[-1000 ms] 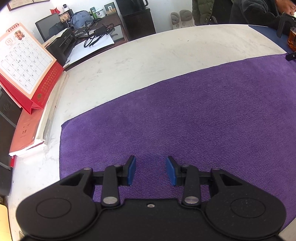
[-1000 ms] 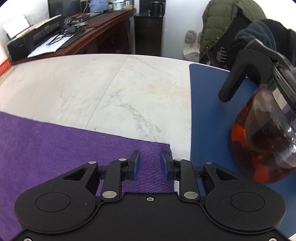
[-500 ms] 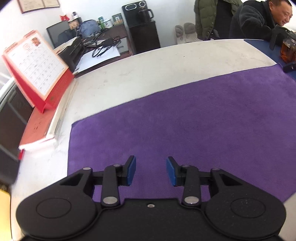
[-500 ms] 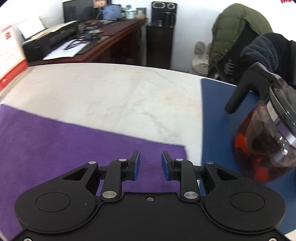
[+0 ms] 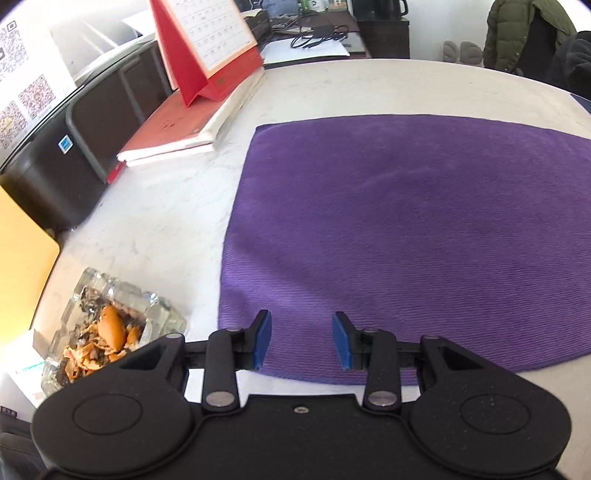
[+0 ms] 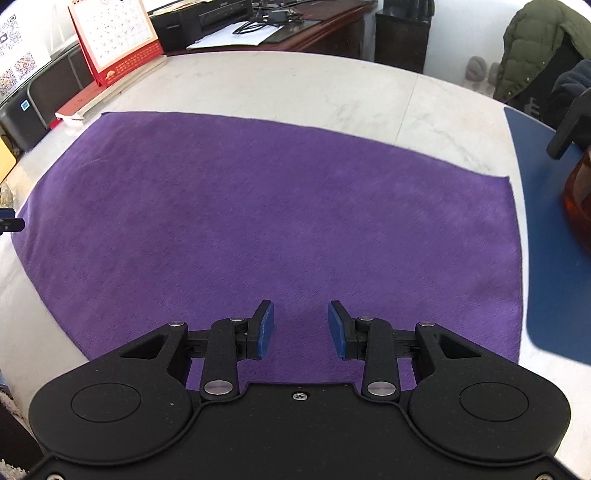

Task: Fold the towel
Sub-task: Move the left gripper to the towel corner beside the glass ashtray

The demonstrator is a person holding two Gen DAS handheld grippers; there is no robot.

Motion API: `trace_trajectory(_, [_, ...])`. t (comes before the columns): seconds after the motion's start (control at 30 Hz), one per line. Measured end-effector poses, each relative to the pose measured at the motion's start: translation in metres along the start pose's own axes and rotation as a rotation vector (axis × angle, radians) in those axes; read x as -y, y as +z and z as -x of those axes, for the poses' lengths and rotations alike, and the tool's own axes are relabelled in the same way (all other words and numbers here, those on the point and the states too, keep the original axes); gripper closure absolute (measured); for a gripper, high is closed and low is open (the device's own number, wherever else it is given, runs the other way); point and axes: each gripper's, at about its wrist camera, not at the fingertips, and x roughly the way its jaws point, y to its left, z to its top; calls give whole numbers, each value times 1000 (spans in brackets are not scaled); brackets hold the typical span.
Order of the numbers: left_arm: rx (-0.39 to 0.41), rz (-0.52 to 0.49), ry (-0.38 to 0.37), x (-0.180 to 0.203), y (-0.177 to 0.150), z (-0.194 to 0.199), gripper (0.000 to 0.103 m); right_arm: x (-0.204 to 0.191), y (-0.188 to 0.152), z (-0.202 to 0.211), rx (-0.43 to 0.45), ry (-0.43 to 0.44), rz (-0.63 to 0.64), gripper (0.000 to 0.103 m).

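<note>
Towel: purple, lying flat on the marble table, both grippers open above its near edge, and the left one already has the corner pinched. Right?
Not quite. The left gripper has pinched nothing: the left wrist view shows its jaws apart over the towel with no cloth between them. The rest holds: towel flat on the table, right gripper open too.

No legible text in either view. Desk calendar (image 5: 207,33) (image 6: 112,31): printed grid of day numbers on a white page, digits too small and blurred to read; gold mark on its red base, unreadable. QR-code sheets (image 5: 22,92) (image 6: 13,55) at far left: code patterns only, no readable caption. Black box (image 5: 55,173): small blue-and-white sticker (image 5: 65,143), content not resolvable.
</note>
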Motion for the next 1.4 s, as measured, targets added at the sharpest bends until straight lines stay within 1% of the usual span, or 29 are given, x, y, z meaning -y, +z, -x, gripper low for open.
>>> trace_trajectory(0.1, [-15, 23, -1, -7, -6, -4, 68, -2, -2, 0, 1, -3, 0, 71])
trace_trajectory(0.27, [-17, 58, -23, -15, -9, -3, 67, 0, -3, 0, 8, -8, -5, 71])
trace_trajectory(0.47, [-42, 93, -19, -26, -11, -2, 67, 2, -7, -2, 12, -12, -3, 71])
trace_trajectory(0.97, [-80, 124, 40, -40, -15, 2, 68, 1, -14, -3, 19, -20, 4, 71])
trace_trajectory(1.17, [-75, 199, 33, -52, -13, 2, 68, 2, -14, -2, 16, -17, 4, 70])
trace_trajectory(1.3, [-84, 196, 42, -53, -10, -1, 68, 0, -14, -3, 14, -18, 11, 68])
trace_trajectory(1.4, [-90, 202, 44, -55, -8, -4, 68, -1, -13, -3, 12, -20, 12, 68])
